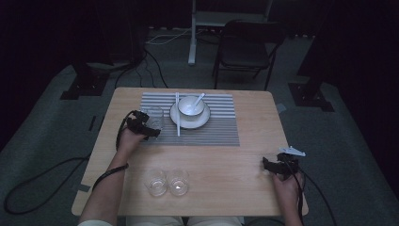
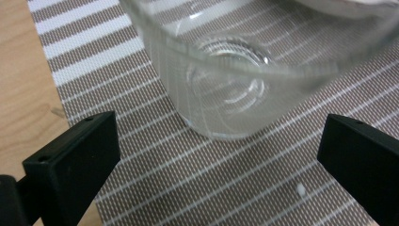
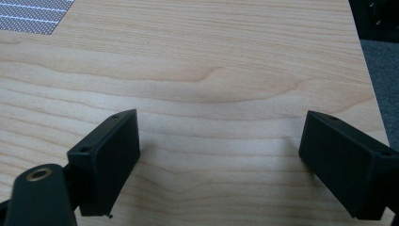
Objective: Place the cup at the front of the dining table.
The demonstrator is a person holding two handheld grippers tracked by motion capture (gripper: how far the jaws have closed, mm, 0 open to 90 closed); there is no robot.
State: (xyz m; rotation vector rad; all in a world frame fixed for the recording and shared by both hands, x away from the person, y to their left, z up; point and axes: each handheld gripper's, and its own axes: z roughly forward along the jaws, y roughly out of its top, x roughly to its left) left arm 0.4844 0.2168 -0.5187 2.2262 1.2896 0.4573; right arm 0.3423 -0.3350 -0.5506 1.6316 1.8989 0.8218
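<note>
- Centre-left of the high view: left gripper sits at the left edge of a striped placemat, right by a clear drinking glass that stands upright on the mat.
- Left gripper view: jaws spread wide, lower left & lower right of frame; glass fills upper middle, just beyond the jaws, not touched.
- Lower right of high view: right gripper rests low over bare wood table, jaws also wide w/ nothing between, well apart from the glass.
- Upper centre: white bowl w/ spoon on a white saucer; white chopsticks lie across the saucer's left side, near the glass.
- Lower centre: 2 more glasses, side by side, touching or nearly so.
- Risks, as I judge: glass is smooth & see-through, so a low or off-centre squeeze could let it slip or tip. A sideways sweep could knock the chopsticks or saucer. Setting it down near the other 2 glasses could clink them.
</note>
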